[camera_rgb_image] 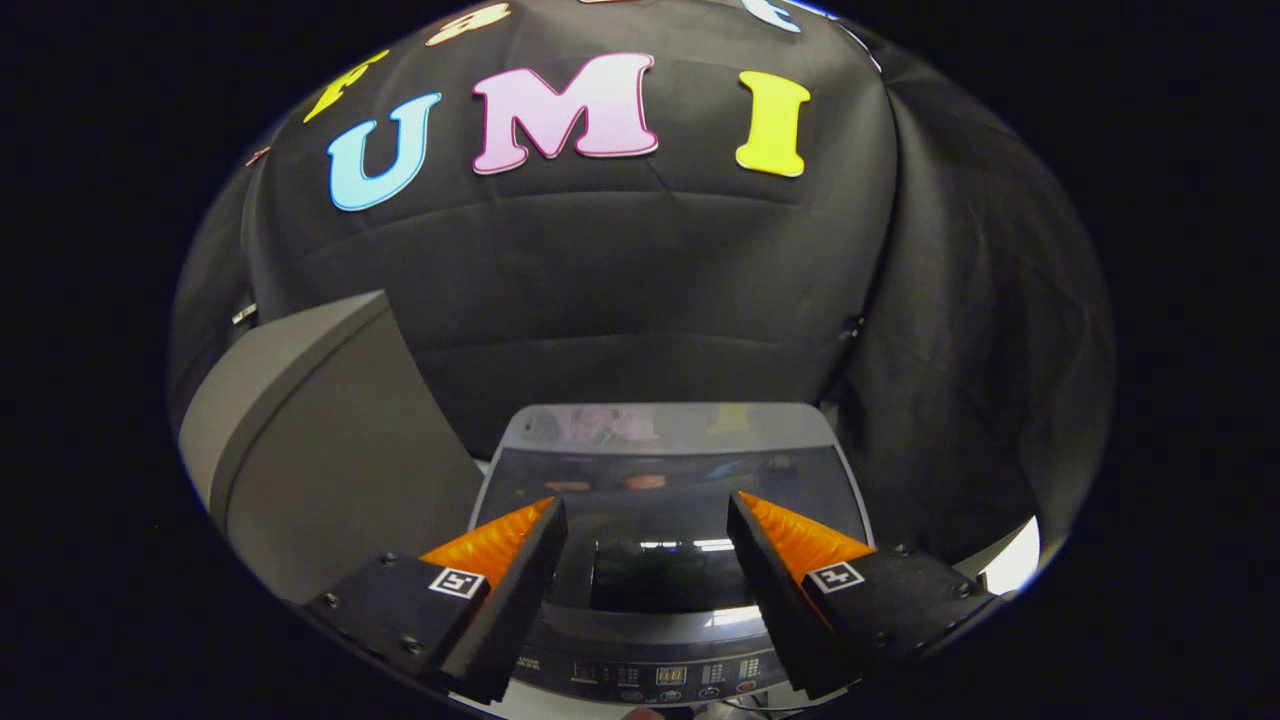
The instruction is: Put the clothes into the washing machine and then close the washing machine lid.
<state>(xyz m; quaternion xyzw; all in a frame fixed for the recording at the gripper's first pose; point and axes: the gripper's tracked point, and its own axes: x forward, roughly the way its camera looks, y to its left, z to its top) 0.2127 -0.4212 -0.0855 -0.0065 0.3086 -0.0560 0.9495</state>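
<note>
1. We take the washer (665,470) as our landmark: it sits just ahead of and below the gripper (647,530), with its dark glass lid (660,490) lying flat on top.
2. The jaws stand wide apart and hold nothing; the lid shows in the gap between them.
3. The control panel (660,675) runs along the washer's near edge, under the fingertips.
4. A grey box-like unit (330,450) stands left of the washer, close beside it.
5. We see no clothes outside the washer; through the dark glass we cannot tell whether any lie inside.
6. Our judgement: with the lid down and the jaws empty, the task looks finished or nearly so. If clothes are inside, nothing is left but to pull the gripper away.
</note>
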